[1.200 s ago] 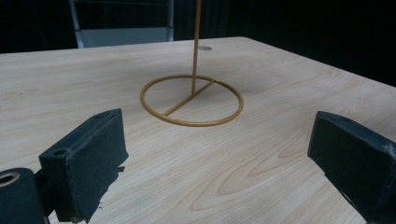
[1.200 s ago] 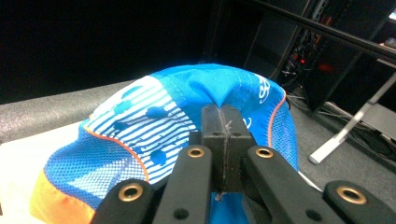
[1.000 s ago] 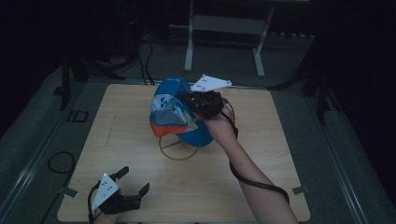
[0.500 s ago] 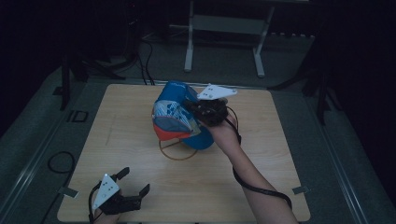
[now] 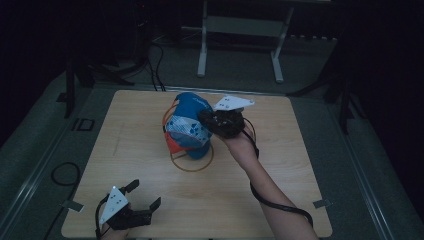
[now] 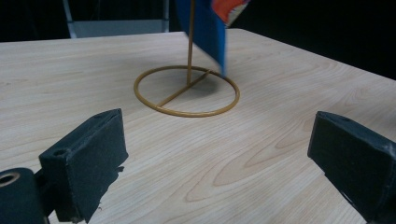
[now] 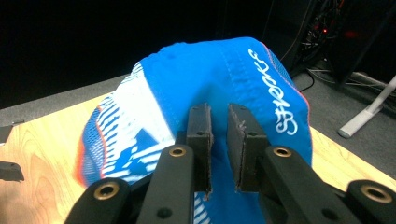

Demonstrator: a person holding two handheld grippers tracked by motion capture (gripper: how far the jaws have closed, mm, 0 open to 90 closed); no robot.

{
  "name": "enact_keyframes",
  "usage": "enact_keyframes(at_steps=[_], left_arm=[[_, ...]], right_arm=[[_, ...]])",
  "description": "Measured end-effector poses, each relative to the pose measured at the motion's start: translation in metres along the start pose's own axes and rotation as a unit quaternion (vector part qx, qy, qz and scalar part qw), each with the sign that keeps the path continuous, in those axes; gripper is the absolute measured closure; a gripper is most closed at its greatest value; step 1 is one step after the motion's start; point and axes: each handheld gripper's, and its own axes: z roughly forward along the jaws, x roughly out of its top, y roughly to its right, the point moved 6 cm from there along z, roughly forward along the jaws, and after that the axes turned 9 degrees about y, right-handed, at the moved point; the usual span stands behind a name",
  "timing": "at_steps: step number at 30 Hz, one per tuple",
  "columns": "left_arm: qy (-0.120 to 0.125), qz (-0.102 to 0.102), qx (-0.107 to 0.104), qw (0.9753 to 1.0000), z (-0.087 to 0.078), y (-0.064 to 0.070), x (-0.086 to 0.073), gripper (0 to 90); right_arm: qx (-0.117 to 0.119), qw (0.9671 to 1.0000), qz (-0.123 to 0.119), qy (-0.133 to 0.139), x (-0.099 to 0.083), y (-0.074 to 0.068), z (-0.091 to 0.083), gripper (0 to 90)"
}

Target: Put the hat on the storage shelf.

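A blue, white and orange cap point(image 5: 187, 126) hangs over a thin gold wire stand whose ring base point(image 5: 192, 162) lies on the wooden table point(image 5: 290, 160). My right gripper point(image 5: 206, 120) comes at the cap from the right, above the table's middle. In the right gripper view its jaws point(image 7: 219, 123) are pinched together on the blue fabric of the cap point(image 7: 233, 74). My left gripper point(image 5: 145, 194) rests near the front left edge, open and holding nothing. In the left gripper view point(image 6: 215, 144) the ring point(image 6: 187, 91), its upright rod and the cap's lower edge point(image 6: 208, 37) lie ahead.
Beyond the table's far edge stands a grey metal frame point(image 5: 240, 30) on the floor, with dark cables point(image 5: 155, 60) to its left. A cable loop point(image 5: 65, 175) lies on the floor at the left. Bare tabletop surrounds the stand.
My right gripper has shifted slightly toward the near side and down, and the cap has moved with it over the stand. The left gripper has stayed put.
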Motion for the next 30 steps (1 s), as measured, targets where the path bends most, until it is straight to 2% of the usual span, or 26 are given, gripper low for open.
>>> enact_keyframes(at_steps=[7, 11, 16, 21, 26, 28, 29, 30], left_arm=[[0.001, 0.001, 0.000, 1.0000, 0.000, 0.000, 0.000, 4.6], [0.001, -0.002, 0.001, 1.0000, 0.000, 0.000, 0.000, 4.7], [0.002, -0.003, -0.001, 1.0000, 0.000, 0.000, 0.000, 4.7], [0.001, -0.003, -0.001, 1.0000, 0.000, 0.001, 0.000, 4.6], [0.000, -0.004, -0.001, 1.0000, 0.001, 0.001, -0.001, 4.6], [-0.001, -0.004, -0.002, 1.0000, 0.001, 0.001, -0.001, 4.6], [-0.001, -0.004, -0.002, 1.0000, 0.001, 0.001, -0.001, 4.7], [0.001, -0.005, -0.002, 1.0000, 0.001, 0.001, -0.001, 4.7]], right_arm=[[0.001, 1.0000, 0.006, 0.000, -0.002, 0.002, -0.002, 75.4], [0.001, 0.9999, 0.010, 0.006, 0.000, 0.002, -0.007, 68.3], [0.004, 0.9998, 0.012, 0.013, 0.000, 0.002, -0.016, 54.4], [0.024, 0.9995, 0.019, 0.012, -0.004, -0.002, -0.025, 39.0], [0.040, 0.9991, 0.012, 0.011, -0.009, -0.008, -0.033, 27.8], [0.047, 0.9985, 0.020, 0.017, -0.011, -0.010, -0.035, 21.7], [0.057, 0.9980, 0.021, 0.016, -0.013, -0.012, -0.037, 17.2], [0.063, 0.9977, 0.018, 0.015, -0.015, -0.013, -0.038, 17.1]])
